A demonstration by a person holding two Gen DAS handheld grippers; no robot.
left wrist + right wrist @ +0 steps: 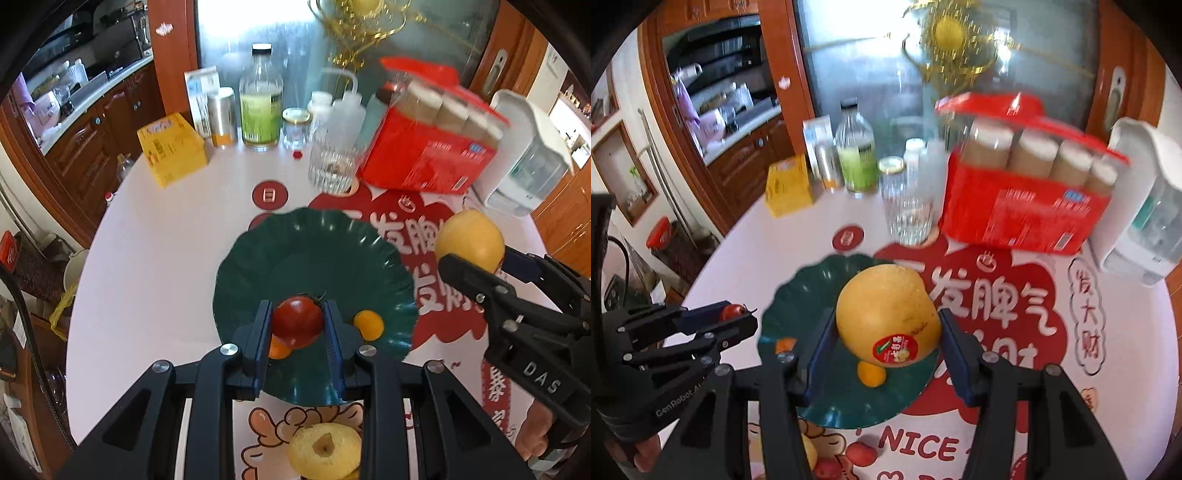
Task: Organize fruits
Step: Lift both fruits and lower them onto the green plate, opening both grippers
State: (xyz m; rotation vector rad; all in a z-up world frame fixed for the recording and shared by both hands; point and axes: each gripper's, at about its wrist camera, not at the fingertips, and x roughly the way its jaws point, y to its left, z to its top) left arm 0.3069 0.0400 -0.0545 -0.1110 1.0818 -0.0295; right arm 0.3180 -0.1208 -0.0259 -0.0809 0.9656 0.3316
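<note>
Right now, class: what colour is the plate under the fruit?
Dark green plate, seen best in the left wrist view.

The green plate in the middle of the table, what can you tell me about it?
The green plate is dark green, glossy like plastic, round with a ribbed, scalloped rim. It lies flat on the white table, partly over a red printed mat. Two small orange fruits rest in it. Neither gripper appears to touch it.
</note>
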